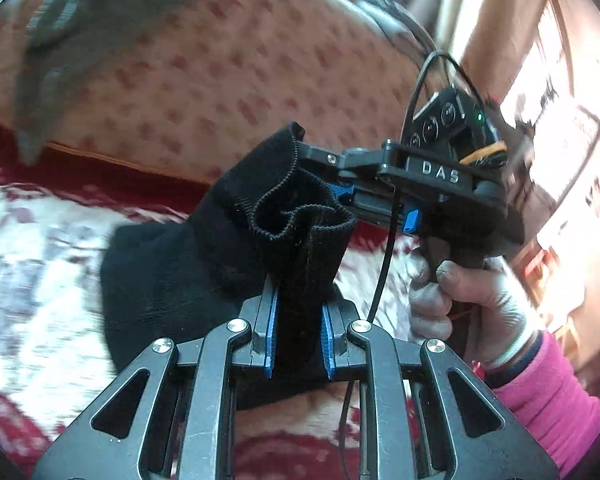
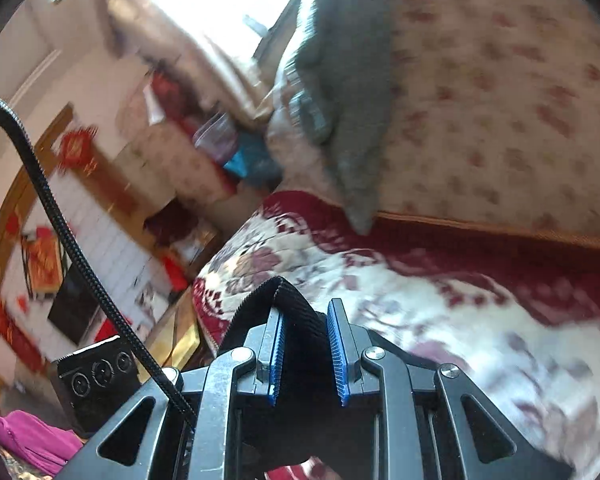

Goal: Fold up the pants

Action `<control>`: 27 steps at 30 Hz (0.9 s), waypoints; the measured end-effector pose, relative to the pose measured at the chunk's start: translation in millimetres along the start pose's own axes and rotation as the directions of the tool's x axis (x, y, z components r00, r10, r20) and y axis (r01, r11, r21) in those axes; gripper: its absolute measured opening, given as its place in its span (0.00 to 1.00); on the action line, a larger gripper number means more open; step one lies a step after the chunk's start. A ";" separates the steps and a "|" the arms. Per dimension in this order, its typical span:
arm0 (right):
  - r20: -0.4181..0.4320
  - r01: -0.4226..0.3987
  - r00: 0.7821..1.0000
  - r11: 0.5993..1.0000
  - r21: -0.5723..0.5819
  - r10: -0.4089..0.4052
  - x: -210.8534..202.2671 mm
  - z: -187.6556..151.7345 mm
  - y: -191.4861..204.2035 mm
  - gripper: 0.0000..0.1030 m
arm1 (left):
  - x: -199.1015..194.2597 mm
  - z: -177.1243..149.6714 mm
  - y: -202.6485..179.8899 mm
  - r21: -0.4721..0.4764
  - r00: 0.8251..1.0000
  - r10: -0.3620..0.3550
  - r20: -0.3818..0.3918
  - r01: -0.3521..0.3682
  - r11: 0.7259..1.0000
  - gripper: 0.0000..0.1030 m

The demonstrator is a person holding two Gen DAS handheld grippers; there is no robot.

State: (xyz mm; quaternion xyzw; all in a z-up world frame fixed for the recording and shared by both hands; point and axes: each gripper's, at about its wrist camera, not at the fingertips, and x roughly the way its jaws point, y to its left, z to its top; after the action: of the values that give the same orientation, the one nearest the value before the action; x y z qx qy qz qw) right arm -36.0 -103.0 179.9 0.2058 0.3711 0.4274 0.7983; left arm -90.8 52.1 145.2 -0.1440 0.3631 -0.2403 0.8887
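The black pants (image 1: 172, 276) hang lifted above a red and white patterned cover (image 1: 40, 264). My left gripper (image 1: 299, 300) is shut on a bunched fold of the black cloth, which fills the space between its blue pads (image 1: 271, 332). In the left wrist view my right gripper (image 1: 324, 172) comes in from the right, held by a gloved hand (image 1: 472, 312), and is shut on the ribbed waistband edge. The right wrist view shows the black waistband (image 2: 288, 312) pinched between the right gripper (image 2: 306, 320) and its blue pads (image 2: 338, 352).
A cushion with a red flower print (image 1: 228, 72) leans behind, with a grey cloth (image 2: 348, 120) draped over it. A pink sleeve (image 1: 552, 396) is at the right. A black cable (image 2: 60, 232) crosses the right wrist view. Furniture and red decorations (image 2: 76, 148) stand beyond the cover.
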 end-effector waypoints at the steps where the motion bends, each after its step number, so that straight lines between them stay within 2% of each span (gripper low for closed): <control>1: 0.009 0.008 1.000 1.000 0.019 -0.008 -8.6 -5.7 -8.2 0.20 | 14.4 -5.3 -9.3 0.018 1.000 -0.003 -0.030 0.004 1.000 0.16; 7: 0.025 0.123 0.991 0.981 0.152 -0.128 -53.7 -54.2 -75.4 0.20 | 77.3 -33.4 -26.9 0.037 0.989 0.027 -0.143 -0.022 0.999 0.16; 10: 0.026 0.193 0.979 0.956 0.219 -0.203 -66.4 -69.2 -104.8 0.20 | 91.1 -38.3 -36.1 0.069 0.986 0.024 -0.163 -0.013 0.998 0.16; 12: 0.019 0.238 0.968 0.934 0.266 -0.252 -73.6 -77.6 -119.4 0.20 | 95.3 -38.3 -36.4 0.052 0.984 0.011 -0.175 -0.001 0.999 0.17; 14: 0.005 0.281 0.955 0.916 0.288 -0.295 -79.4 -84.2 -126.7 0.27 | 95.1 -35.7 -35.0 0.042 0.984 -0.013 -0.180 0.021 0.999 0.24; 17: 0.006 0.303 0.947 0.898 0.319 -0.322 -88.5 -90.8 -128.6 0.42 | 87.6 -35.6 -32.4 0.017 0.978 -0.067 -0.195 0.072 0.997 0.50; 18: 0.017 0.300 0.946 0.896 0.327 -0.323 -92.3 -92.4 -126.5 0.43 | 80.5 -35.0 -33.8 0.017 0.978 -0.083 -0.190 0.087 0.996 0.54; 21: 0.026 0.334 0.930 0.876 0.348 -0.365 -101.6 -94.0 -119.4 0.45 | 58.3 -36.3 -42.1 0.079 0.983 -0.073 -0.168 0.087 0.993 0.54; 25: 0.086 0.349 0.917 0.889 0.296 -0.388 -116.8 -90.7 -91.1 0.45 | 34.2 -35.2 -30.6 0.117 0.991 -0.017 -0.134 0.032 0.993 0.54; 27: 0.107 0.338 0.920 0.904 0.263 -0.376 -120.0 -86.6 -74.0 0.45 | 25.4 -31.6 -15.4 0.106 0.994 0.019 -0.110 -0.007 0.994 0.54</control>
State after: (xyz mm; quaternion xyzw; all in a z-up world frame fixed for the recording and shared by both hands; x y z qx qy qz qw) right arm -106.5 -242.8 126.6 0.2614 0.3879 0.2084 0.8589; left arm -102.6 23.1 115.3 -0.0811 0.3994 -0.2610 0.8751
